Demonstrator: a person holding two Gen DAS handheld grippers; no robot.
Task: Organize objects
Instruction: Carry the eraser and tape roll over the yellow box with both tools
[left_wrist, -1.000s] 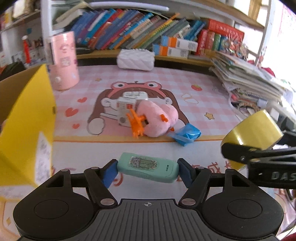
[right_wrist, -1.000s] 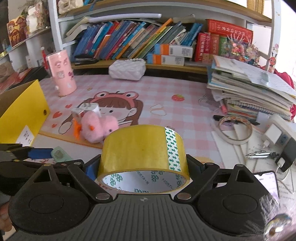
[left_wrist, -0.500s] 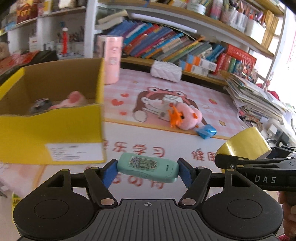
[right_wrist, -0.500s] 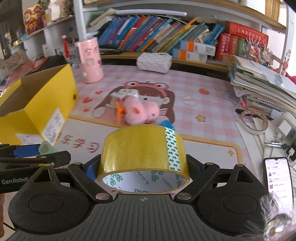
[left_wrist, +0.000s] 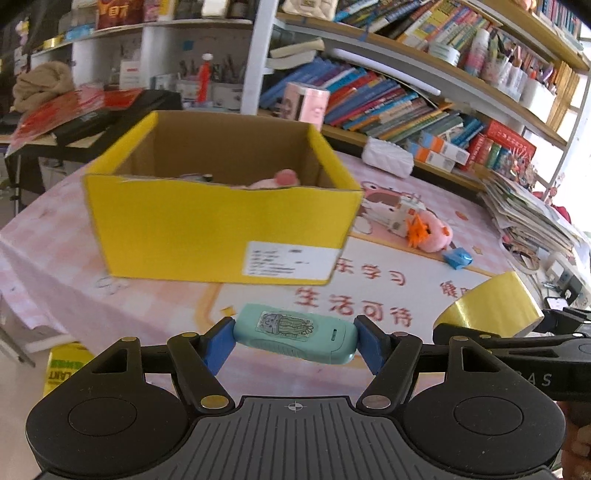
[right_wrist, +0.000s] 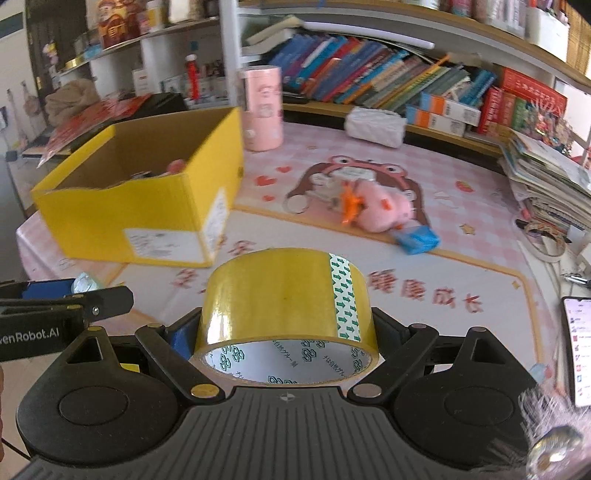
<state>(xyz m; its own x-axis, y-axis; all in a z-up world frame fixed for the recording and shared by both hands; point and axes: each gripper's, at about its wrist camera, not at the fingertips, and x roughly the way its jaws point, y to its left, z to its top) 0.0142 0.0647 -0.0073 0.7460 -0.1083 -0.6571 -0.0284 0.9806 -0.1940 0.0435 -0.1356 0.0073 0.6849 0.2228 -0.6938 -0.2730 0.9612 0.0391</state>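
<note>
The left tool (left_wrist: 295, 341) is clamped on one mint-green device (left_wrist: 295, 333) bearing a sticker, seen whole only in the left view. The right tool (right_wrist: 286, 332) grips one yellow tape roll (right_wrist: 288, 299); its green-arrow seam shows only from the right. Both hang above the pink surface (right_wrist: 461, 332). Farther off stands one yellow cardboard box (left_wrist: 221, 236), its contents mostly hidden. Beyond lie one pink plush (right_wrist: 380, 212) and one blue packet (right_wrist: 419, 239).
</note>
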